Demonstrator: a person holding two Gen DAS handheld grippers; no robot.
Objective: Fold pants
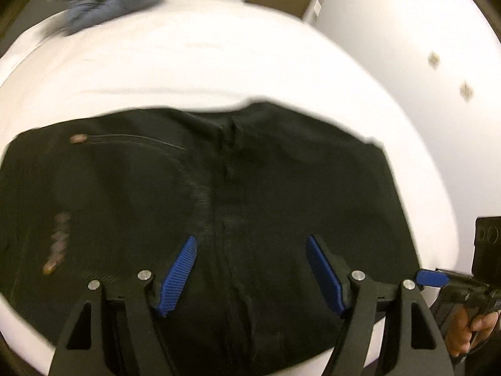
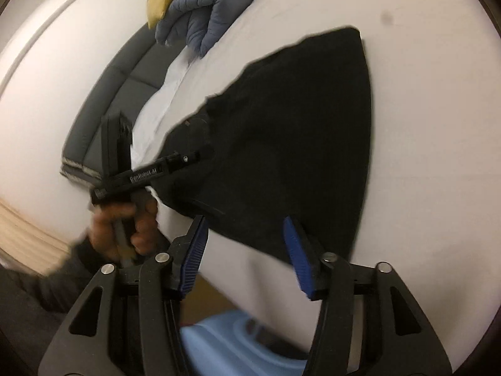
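Observation:
Black pants [image 1: 219,203] lie spread flat on a white bed [image 1: 188,62]; a seam runs down the middle and a copper rivet sits at the upper left. My left gripper [image 1: 252,247] is open, its blue pads just above the pants' near part, holding nothing. In the right wrist view the pants [image 2: 297,141] show as a dark folded shape on the bed [image 2: 422,125]. My right gripper [image 2: 245,228] is open over the pants' near edge, empty. The left gripper [image 2: 147,177] shows at the left there, over the pants' left edge.
A blue-gloved hand [image 2: 206,9] rests on the bed's far edge beside a yellow item [image 2: 159,0]. A grey padded headboard or bench [image 2: 112,103] lies left. A light blue object [image 2: 244,344] sits on the floor below. White wall and door [image 1: 407,31] stand at the right.

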